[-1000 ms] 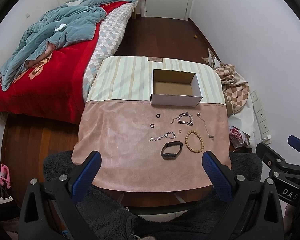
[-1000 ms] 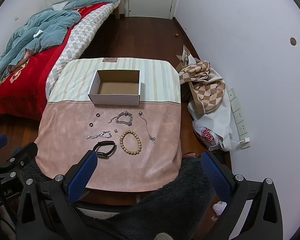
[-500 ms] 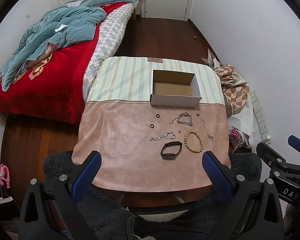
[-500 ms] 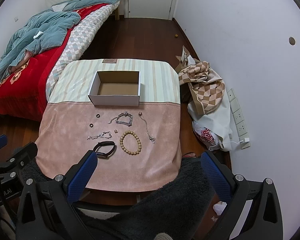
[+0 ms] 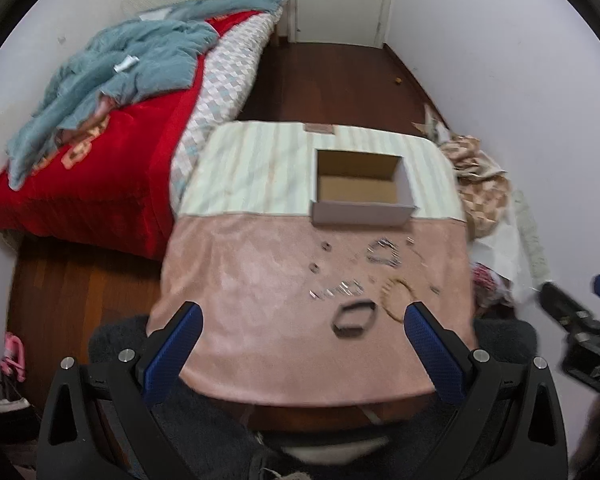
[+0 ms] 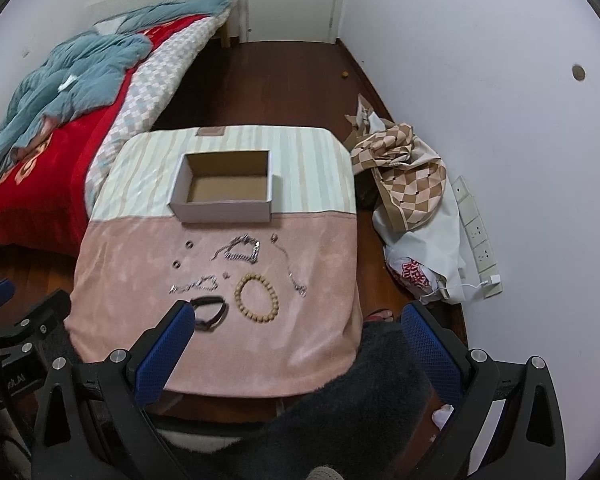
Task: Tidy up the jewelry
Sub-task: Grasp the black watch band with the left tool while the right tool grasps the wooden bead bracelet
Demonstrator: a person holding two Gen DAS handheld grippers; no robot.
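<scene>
An empty open cardboard box [image 5: 362, 188] [image 6: 226, 188] stands on the table's striped far half. Jewelry lies on the pink near half: a wooden bead bracelet [image 6: 257, 293] [image 5: 396, 300], a black band [image 6: 209, 312] [image 5: 354, 320], a chunky silver chain [image 6: 240, 250] [image 5: 382, 254], a thin silver chain [image 6: 290, 268], a small silver bracelet [image 6: 194, 284] [image 5: 336, 290] and two small dark rings [image 6: 189, 245] [image 6: 176, 265]. My left gripper [image 5: 300, 340] is open and empty, above the table's near edge. My right gripper [image 6: 296, 340] is open and empty, near the front right corner.
A bed with a red blanket [image 5: 92, 160] and a blue quilt stands left of the table. A checkered cloth and bags [image 6: 408, 184] lie on the floor to the right, by the white wall. A dark fuzzy cushion [image 6: 340, 400] sits below the grippers.
Both grippers have moved forward and a little down toward the table. The left wrist view is now motion-blurred. Both stay open. The jewelry has not moved.
</scene>
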